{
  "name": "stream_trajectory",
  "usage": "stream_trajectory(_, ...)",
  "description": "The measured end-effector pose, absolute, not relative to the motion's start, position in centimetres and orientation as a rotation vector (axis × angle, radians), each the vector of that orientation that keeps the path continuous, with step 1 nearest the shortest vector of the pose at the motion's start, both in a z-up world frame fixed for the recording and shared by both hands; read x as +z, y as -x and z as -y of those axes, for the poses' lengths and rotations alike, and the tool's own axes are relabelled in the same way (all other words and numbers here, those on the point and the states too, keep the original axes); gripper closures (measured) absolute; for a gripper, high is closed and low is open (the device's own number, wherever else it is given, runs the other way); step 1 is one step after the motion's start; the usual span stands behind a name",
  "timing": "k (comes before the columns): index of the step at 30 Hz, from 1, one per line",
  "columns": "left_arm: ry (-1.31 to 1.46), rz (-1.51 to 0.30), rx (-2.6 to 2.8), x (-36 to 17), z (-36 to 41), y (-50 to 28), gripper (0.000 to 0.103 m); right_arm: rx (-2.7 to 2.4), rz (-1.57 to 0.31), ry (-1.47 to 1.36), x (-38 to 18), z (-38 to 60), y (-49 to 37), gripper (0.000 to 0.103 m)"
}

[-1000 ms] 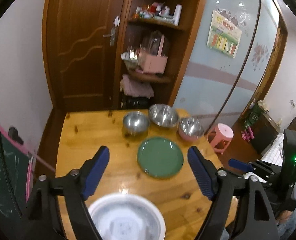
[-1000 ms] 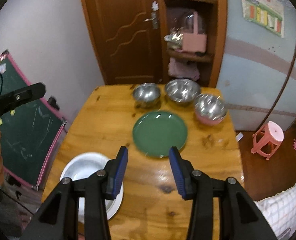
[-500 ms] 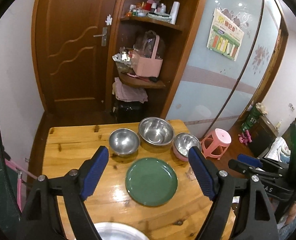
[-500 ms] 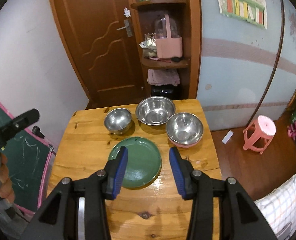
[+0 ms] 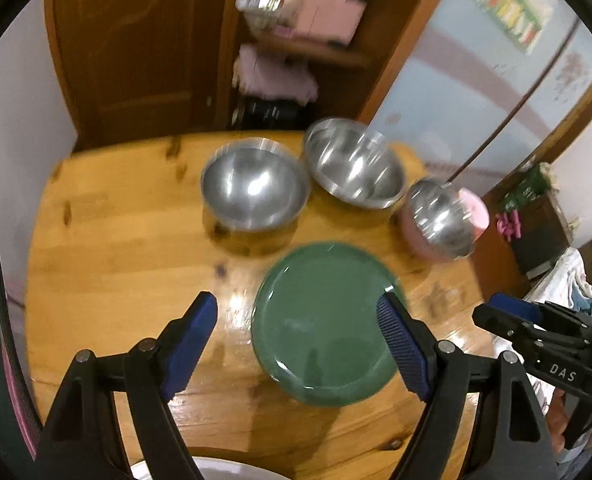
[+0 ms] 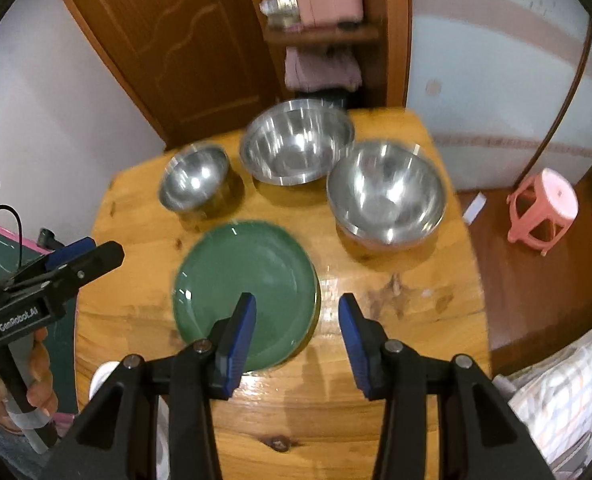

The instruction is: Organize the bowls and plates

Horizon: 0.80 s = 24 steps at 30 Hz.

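Left gripper [image 6: 68, 258], marked "GenRobot.AI", and right gripper [image 6: 296, 330], marked "DAS", both hanging released; beyond them three steel bowls [image 6: 296, 146] sitting empty.

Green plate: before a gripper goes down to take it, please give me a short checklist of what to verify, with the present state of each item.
1. Left gripper open and empty: ok.
2. Right gripper open and empty: ok.
3. Green plate lies flat on the wooden table, nothing on it: ok.
4. Plate apart from the three steel bowls: ok, table shows between them.
5. Plate rim between the right gripper's jaws: not ok, only its near right edge is by the left finger.
6. White plate near edge free: cannot tell, mostly hidden.
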<state>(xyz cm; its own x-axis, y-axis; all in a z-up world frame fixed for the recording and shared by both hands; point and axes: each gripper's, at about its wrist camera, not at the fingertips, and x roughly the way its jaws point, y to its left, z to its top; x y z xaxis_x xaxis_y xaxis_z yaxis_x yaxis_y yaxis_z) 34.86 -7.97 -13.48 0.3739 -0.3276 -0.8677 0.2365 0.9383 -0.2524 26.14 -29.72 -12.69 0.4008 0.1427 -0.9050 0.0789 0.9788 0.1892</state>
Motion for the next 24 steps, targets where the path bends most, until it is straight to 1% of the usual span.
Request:
stream_trajectory(4, 0.119, -1.235, -0.318, -18.0, 7.2, -36.3, 0.024, 0.053, -1.249, -0.268, -16.6, 30.2, -27.6, 0.06)
stream_trajectory(8, 0.146, -1.283, -0.294, -20.5, 6.4, -36.9, 0.025, 0.066, -1.305, -0.315, -19.4, 30.3, -28.5, 0.06)
stream_trajectory(11, 0.166, -1.321, -0.296, -22.1, 6.2, -37.0, 0.034, 0.075, -1.328, -0.35, -20.7, 30.3, -28.8, 0.06)
stream_trajectory(12, 0.172, -1.332, -0.305, -22.4, 6.1, -37.0, 0.039, 0.078, -1.332, -0.357, -20.9, 30.3, -28.9, 0.063)
stream_trajectory(13, 0.174, -1.347, -0.316, -22.8, 6.2, -37.0, 0.042, 0.08, -1.336, -0.364, -21.3, 30.2, -29.1, 0.065)
stream_trajectory(15, 0.164, -1.361, -0.322, -23.3, 6.4, -36.9, 0.044, 0.089, -1.349, -0.376, -21.9, 30.1, -29.5, 0.073)
stream_trajectory(17, 0.152, -1.368, -0.325, -23.5, 6.6, -36.8, 0.046, 0.095, -1.358, -0.383, -22.4, 30.2, -29.8, 0.077)
stream_trajectory(19, 0.152, -1.378, -0.34, -23.8, 6.9, -36.9, 0.054, 0.097, -1.364, -0.383, -22.7, 30.2, -30.0, 0.078)
stream_trajectory(21, 0.154, -1.39, -0.354, -24.2, 7.1, -37.0, 0.06, 0.096, -1.366, -0.38, -22.9, 30.2, -30.3, 0.08)
stream_trajectory(23, 0.152, -1.403, -0.356, -24.7, 7.2, -37.1, 0.063, 0.094, -1.369, -0.38, -23.1, 30.3, -30.4, 0.083)
stream_trajectory(24, 0.152, -1.409, -0.357, -24.9, 7.2, -37.1, 0.068, 0.093, -1.373, -0.383, -23.3, 30.3, -30.4, 0.085)
